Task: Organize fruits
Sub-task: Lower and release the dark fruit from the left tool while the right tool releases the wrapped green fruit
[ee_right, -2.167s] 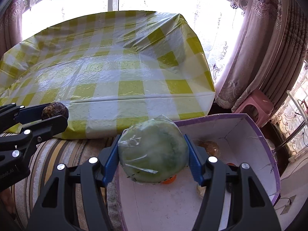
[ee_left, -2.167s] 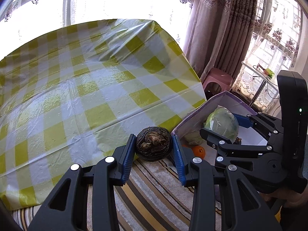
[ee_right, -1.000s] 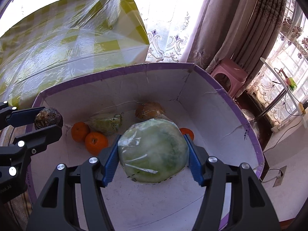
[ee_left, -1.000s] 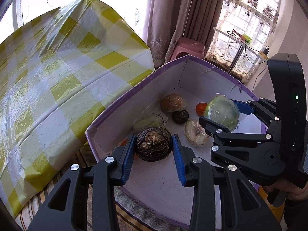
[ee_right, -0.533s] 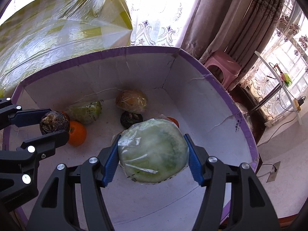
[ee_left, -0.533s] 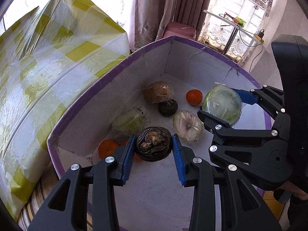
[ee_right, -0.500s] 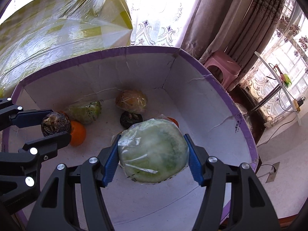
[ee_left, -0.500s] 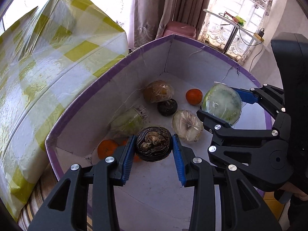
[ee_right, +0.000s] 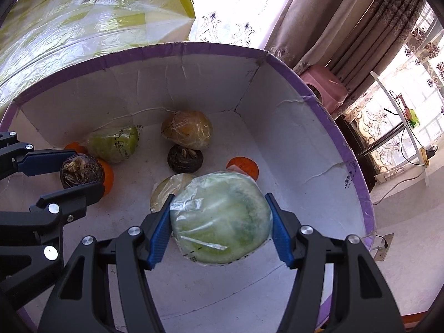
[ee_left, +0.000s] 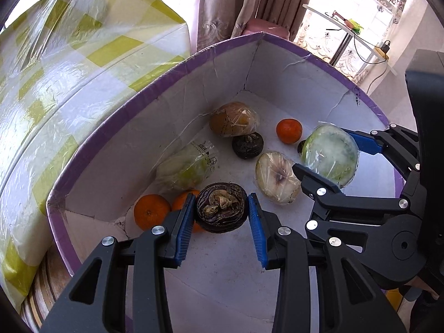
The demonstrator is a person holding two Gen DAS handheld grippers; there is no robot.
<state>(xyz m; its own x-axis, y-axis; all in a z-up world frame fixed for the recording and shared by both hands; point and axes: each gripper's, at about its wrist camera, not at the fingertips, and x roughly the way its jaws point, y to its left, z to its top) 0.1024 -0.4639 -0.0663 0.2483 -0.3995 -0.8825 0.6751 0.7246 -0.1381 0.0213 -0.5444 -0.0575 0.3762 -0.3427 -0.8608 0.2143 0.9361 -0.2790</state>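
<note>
My left gripper [ee_left: 221, 207] is shut on a dark wrinkled fruit [ee_left: 221, 207] and holds it inside the purple-rimmed white box [ee_left: 155, 88], above the box floor near two oranges [ee_left: 151, 211]. My right gripper [ee_right: 220, 216] is shut on a plastic-wrapped green melon [ee_right: 220, 216] and holds it inside the same box [ee_right: 319, 144]. The left gripper with its dark fruit [ee_right: 80, 170] shows at the left of the right wrist view. The right gripper with the melon [ee_left: 330, 155] shows at the right of the left wrist view.
On the box floor lie a wrapped green fruit [ee_left: 186, 166], a wrapped brown fruit [ee_left: 234, 122], another dark fruit [ee_left: 247, 145], a wrapped pale cut fruit [ee_left: 277, 177] and an orange [ee_left: 288, 130]. A yellow checked tablecloth [ee_left: 69, 55] is at the left. A pink stool [ee_right: 324, 86] stands behind the box.
Both grippers have moved from beside the table to over and down into the box, still holding their fruits. In the last half second they sank slightly lower.
</note>
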